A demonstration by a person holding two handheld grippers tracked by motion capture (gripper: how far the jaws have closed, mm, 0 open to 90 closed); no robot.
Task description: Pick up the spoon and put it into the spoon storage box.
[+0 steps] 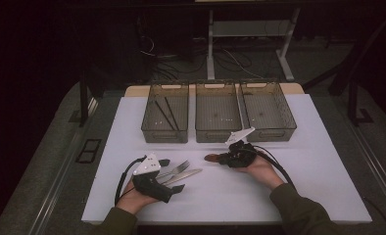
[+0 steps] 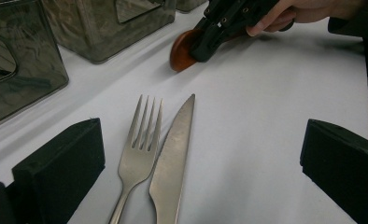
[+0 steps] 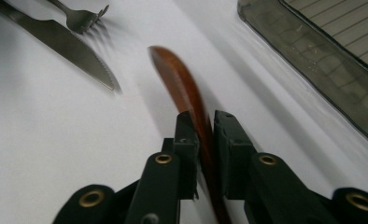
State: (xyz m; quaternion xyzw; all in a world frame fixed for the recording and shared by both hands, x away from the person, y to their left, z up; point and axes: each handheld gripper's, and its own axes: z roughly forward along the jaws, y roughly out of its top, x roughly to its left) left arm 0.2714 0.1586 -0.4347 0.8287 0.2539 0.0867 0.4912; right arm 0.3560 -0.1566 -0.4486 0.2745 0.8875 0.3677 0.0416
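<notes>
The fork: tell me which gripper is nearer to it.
Left. The fork lies between the open jaws of the left gripper; the right gripper is off to the side, shut on a wooden spoon.

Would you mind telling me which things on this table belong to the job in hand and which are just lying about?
In the job:
- wooden spoon, clamped edge-on in the right gripper
- three grey bins just beyond it, the likely drop-off

Lying about for now:
- fork and knife, side by side between the open jaws of the left gripper
- two chopsticks in the left bin
</notes>
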